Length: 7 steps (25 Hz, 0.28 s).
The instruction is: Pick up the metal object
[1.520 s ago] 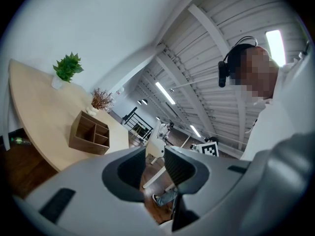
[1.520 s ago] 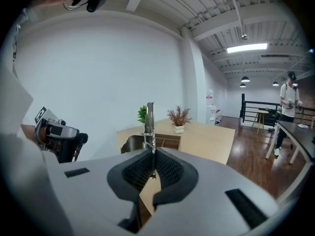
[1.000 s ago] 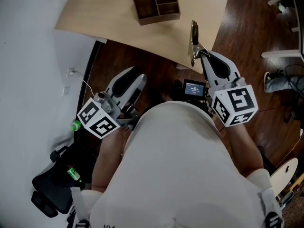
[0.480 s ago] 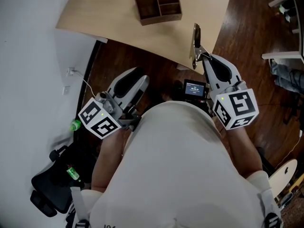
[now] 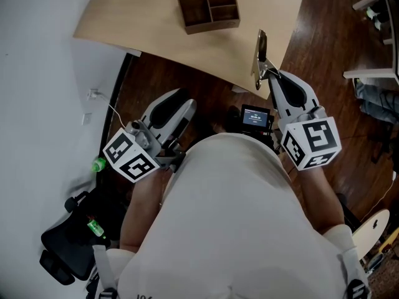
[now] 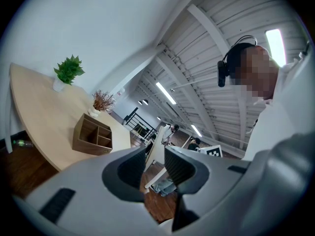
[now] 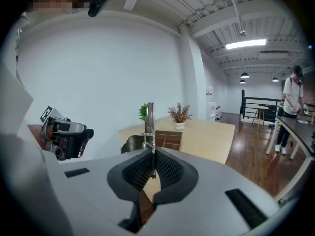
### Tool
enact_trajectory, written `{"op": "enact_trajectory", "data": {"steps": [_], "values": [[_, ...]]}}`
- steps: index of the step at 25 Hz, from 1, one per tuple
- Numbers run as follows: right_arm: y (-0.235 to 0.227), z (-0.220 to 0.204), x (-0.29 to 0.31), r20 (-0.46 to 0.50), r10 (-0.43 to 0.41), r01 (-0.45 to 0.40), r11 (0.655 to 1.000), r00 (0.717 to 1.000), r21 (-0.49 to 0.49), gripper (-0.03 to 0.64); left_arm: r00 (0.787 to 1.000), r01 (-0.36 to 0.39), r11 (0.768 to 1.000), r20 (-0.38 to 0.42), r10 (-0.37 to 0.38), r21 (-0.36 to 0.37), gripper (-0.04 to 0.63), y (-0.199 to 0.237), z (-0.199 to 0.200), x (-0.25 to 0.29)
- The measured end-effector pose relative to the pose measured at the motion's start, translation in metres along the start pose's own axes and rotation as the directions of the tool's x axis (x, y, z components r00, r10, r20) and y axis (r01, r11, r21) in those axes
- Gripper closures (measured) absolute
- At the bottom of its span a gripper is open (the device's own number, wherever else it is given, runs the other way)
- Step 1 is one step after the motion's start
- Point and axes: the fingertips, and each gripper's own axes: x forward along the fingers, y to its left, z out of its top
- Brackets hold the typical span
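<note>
The right hand-held gripper (image 5: 265, 73) is clamped on the thin metal object (image 5: 260, 52), which stands upright from its jaws by the near right edge of the tabletop (image 5: 143, 17). The left hand-held gripper (image 6: 153, 166) hangs low on the left, jaws a little apart and empty. The pads seem to pinch only the object's lower end, so the lift wants a firm, steady grip and no tilting.

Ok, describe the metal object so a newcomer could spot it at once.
Start at the light wooden table with the brown compartment box on it. At its near edge is the right gripper, and the metal object is the thin strip clamped between its jaws. It alone is slim and silvery; the left gripper holds nothing.
</note>
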Motion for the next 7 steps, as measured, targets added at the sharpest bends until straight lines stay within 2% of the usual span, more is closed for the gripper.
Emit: {"op": "enact_trajectory", "data": {"steps": [7], "values": [[0.0035,-0.0050,0.0017,-0.014,0.001,-0.001,1.000,1.000,0.003,0.609,1.000,-0.002,1.000,-0.003,0.002,-0.010,0.497,0.0022,-0.0023,-0.0030]]}}
